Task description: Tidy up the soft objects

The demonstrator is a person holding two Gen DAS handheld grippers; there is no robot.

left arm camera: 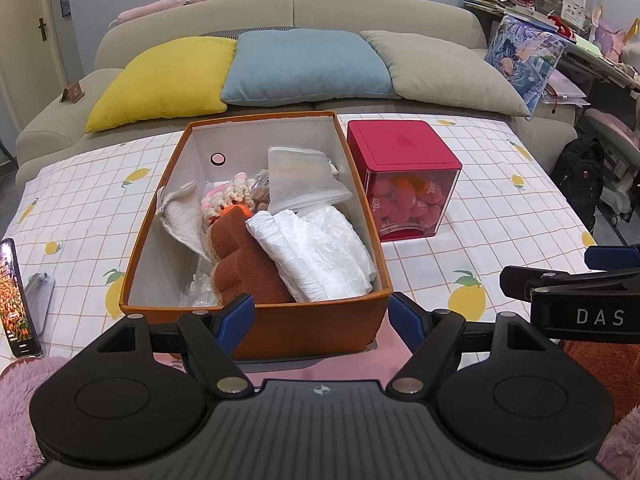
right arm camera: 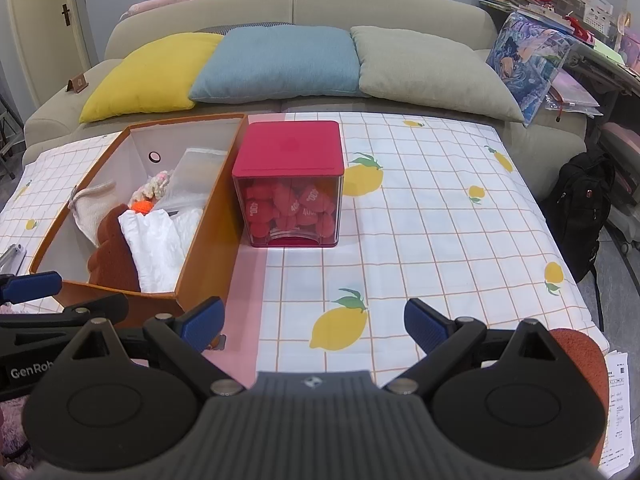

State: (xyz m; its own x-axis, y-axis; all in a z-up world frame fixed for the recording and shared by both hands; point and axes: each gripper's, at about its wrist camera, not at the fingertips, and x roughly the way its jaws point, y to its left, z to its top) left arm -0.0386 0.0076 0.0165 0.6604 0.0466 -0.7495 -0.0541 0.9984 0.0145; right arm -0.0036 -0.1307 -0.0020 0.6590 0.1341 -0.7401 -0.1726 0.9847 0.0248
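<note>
An open orange box (left arm camera: pixel 352 184) (right arm camera: pixel 208 236) stands on the lemon-print tablecloth (left arm camera: pixel 500 216) (right arm camera: pixel 420 220). Inside lie a crumpled white cloth (left arm camera: pixel 316 252) (right arm camera: pixel 156 244), a brown plush (left arm camera: pixel 244 264) (right arm camera: pixel 112 264), a cream pouch (left arm camera: pixel 180 216), a pink crochet piece (left arm camera: pixel 224 196) and a clear bag (left arm camera: pixel 300 180). My left gripper (left arm camera: pixel 320 320) is open and empty, just in front of the box's near wall. My right gripper (right arm camera: pixel 314 320) is open and empty, over the cloth to the right of the box.
A red-lidded clear cube (left arm camera: pixel 404 176) (right arm camera: pixel 292 184) filled with red soft pieces stands right of the box. A phone (left arm camera: pixel 16 300) leans on a stand at the left. A sofa with yellow (left arm camera: pixel 160 80), blue and beige cushions is behind. A black backpack (right arm camera: pixel 580 208) sits at the right.
</note>
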